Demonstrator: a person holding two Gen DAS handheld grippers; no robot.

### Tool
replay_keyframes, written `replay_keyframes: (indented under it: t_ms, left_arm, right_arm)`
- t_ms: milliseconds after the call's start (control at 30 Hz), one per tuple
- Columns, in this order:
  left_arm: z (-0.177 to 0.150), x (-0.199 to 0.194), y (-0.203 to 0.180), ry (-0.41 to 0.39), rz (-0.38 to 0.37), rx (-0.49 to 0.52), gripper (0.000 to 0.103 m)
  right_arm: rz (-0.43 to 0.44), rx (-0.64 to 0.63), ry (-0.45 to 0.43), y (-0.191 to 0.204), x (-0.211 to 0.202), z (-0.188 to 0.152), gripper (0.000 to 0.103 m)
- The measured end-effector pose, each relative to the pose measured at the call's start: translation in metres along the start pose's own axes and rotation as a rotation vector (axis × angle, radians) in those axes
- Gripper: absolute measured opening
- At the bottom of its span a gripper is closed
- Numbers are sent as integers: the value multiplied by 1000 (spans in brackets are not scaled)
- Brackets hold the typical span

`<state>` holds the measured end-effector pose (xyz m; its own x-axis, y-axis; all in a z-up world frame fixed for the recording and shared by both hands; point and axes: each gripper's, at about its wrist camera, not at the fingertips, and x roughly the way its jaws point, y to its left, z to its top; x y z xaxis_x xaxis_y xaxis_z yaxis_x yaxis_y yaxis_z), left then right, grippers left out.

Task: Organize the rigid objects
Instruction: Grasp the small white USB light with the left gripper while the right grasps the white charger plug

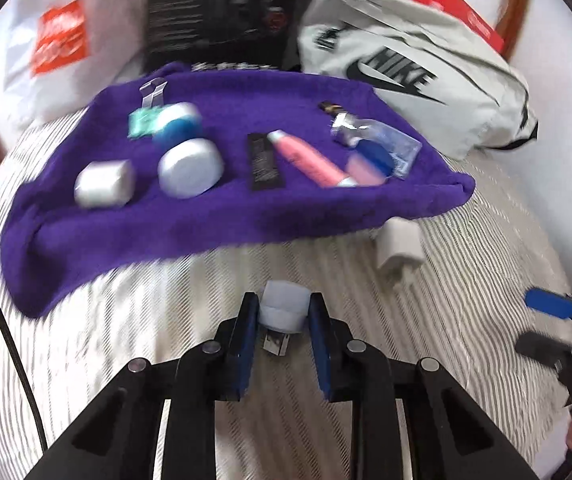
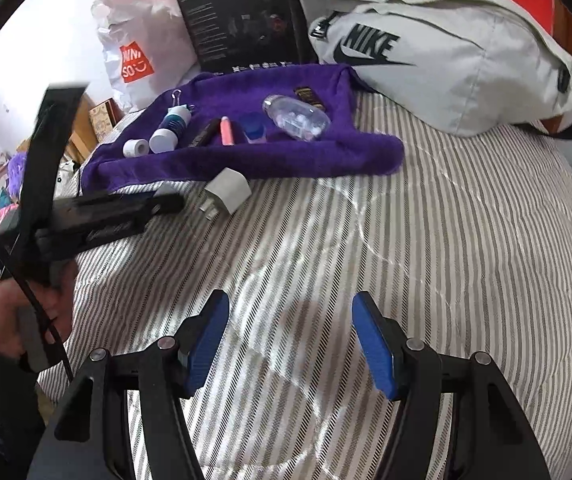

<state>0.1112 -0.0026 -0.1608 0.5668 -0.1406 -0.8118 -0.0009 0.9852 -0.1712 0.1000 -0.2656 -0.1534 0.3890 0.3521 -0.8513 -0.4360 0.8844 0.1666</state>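
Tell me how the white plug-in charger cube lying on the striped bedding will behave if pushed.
The white charger cube looks boxy with flat faces, so it should slide, not roll. Its metal prongs may snag the soft striped bedding. It appears rigid, probably light.

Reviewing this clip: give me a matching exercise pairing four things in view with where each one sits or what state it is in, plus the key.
Things:
1. left gripper
2. right gripper
3. white charger plug
4. pink tube

Places or states:
A. lying on the purple towel
B. jaws open, nothing between them
C. on the striped bedcover, just off the towel's edge
D. shut on a small pale jar

Pairs: 1-D, 2-B, 3-C, 4-A
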Motion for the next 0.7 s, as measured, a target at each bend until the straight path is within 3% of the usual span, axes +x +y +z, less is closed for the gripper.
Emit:
replay_keyframes:
  t_ms: [167,433,567,633,700]
  left_arm:
    - [-22,-20,24,5,60,-24,24]
    - [-33,-27,35,-19,71,-39,24]
    - [-35,-29,38,-28,53,-52,25]
    - [-35,-30,41,-27,36,-62,25]
    - [-36,-30,42,-26,28,-62,25]
  right_arm:
    - [-3,-41,-10,16,14,16,63]
    - [72,-16,-29,42,40,47,63]
    - [44,-4,-54,55,56,66,63]
    - [20,-6,-66,61,66,72,60]
    - [-6,-9,-55,64,76,75,39]
